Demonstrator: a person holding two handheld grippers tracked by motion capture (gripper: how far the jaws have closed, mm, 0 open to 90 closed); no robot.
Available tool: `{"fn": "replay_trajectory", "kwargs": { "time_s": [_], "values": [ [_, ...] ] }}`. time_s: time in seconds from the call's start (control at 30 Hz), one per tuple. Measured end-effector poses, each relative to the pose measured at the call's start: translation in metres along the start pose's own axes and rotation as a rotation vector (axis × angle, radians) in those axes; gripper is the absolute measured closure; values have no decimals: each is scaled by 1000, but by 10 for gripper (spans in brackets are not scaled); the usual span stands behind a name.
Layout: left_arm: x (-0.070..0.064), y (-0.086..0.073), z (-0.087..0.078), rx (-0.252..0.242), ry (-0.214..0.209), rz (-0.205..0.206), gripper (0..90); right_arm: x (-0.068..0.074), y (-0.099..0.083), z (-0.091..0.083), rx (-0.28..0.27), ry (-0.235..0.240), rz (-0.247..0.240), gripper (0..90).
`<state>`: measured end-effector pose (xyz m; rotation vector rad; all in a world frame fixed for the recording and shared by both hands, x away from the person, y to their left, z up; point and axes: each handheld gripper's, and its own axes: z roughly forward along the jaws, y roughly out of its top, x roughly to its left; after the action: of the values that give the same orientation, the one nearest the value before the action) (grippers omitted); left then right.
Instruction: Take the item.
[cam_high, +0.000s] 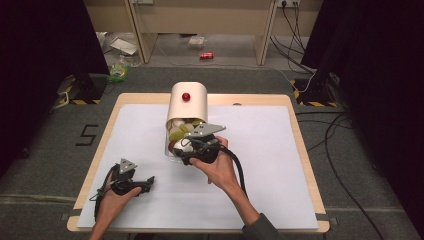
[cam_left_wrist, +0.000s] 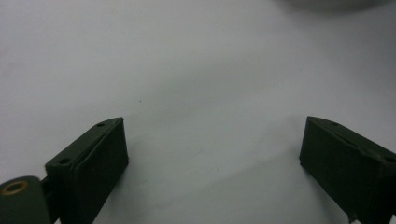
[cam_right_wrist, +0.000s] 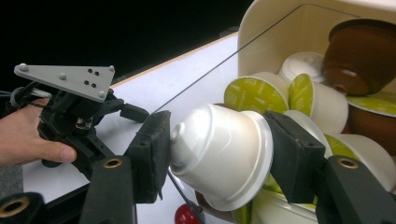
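Note:
A cream container (cam_high: 187, 107) with a red knob (cam_high: 186, 96) lies on the white sheet, its open end full of coffee capsules (cam_high: 181, 131). My right gripper (cam_high: 186, 152) is at that opening, shut on a white capsule (cam_right_wrist: 219, 154) held sideways between the pads. Behind it lie green-lidded capsules (cam_right_wrist: 254, 95) and a brown capsule (cam_right_wrist: 359, 53) inside the container (cam_right_wrist: 280, 42). My left gripper (cam_high: 147, 183) rests near the table's front left, open with nothing between its fingers (cam_left_wrist: 93, 163). In the right gripper view, the left gripper (cam_right_wrist: 70, 107) shows farther off in a hand.
The white sheet (cam_high: 260, 165) covers most of the wooden table (cam_high: 300, 150). Black curtains stand at both sides, and cables (cam_high: 330, 130) run over the floor to the right. A red can (cam_high: 206, 55) lies on the floor beyond the table.

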<state>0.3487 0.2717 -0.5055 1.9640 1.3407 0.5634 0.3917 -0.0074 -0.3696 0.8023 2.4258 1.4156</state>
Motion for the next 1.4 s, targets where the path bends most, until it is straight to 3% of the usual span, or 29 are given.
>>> {"fn": "replay_trajectory", "kwargs": {
  "time_s": [0.13, 0.2, 0.27, 0.33, 0.53, 0.67, 1.4],
  "values": [
    [0, 0, 0, 0, 0, 0, 68, 1, 0, 2, 7, 8, 5, 442],
    [0, 0, 0, 0, 0, 0, 68, 2, 0, 0, -5, 4, 0, 454],
    [0, 0, 0, 0, 0, 0, 68, 1, 2, -4, -45, 32, 21, 481],
    [0, 0, 0, -1, 0, 0, 68, 0, 4, -9, -59, -6, 4, 482],
    [0, 0, 0, -1, 0, 0, 68, -4, 5, -19, -100, -20, 19, 484],
    [0, 0, 0, 1, 0, 0, 68, -6, 5, -22, -104, -49, 4, 485],
    [0, 0, 0, 0, 0, 0, 68, -21, 4, -54, -148, -64, 44, 485]
  ]
}}
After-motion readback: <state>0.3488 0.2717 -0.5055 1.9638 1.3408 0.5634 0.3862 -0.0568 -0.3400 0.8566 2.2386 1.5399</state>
